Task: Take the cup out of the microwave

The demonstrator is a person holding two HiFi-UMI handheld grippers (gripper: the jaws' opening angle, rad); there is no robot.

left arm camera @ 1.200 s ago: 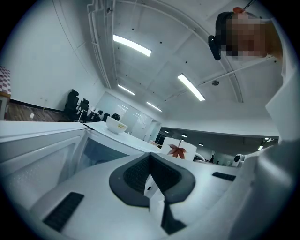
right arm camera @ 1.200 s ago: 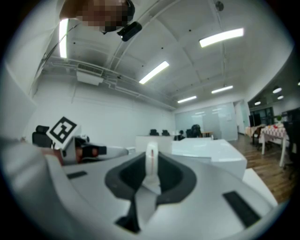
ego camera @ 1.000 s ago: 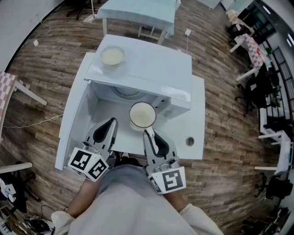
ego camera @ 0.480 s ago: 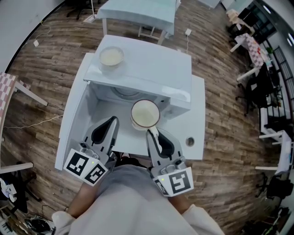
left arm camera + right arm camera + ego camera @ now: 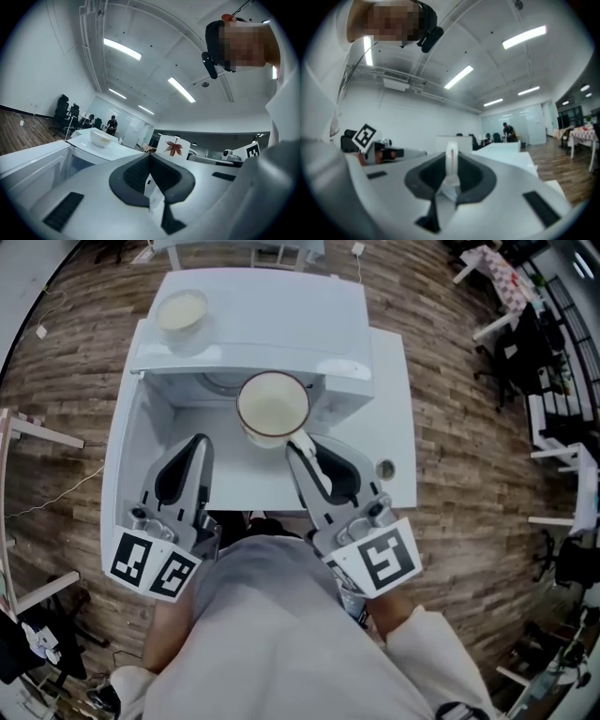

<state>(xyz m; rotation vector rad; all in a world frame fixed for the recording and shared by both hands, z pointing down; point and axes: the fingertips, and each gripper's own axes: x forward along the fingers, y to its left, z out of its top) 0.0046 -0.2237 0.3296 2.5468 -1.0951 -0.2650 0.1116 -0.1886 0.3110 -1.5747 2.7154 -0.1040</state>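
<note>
Carefully, we are pinching the likely breakable cup (image 5: 272, 405) by its slim handle (image 5: 296, 437) in the right gripper (image 5: 301, 450), left gripper (image 5: 199, 441) pressed together, empty.

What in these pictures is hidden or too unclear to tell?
- Head view: the microwave cavity, under its own top and the cup.
- Head view: whether the cup holds liquid; its inside is evenly pale.
- Left gripper view: the cup's lower part, behind the left gripper.
- Both gripper views: distant people, too small.
</note>
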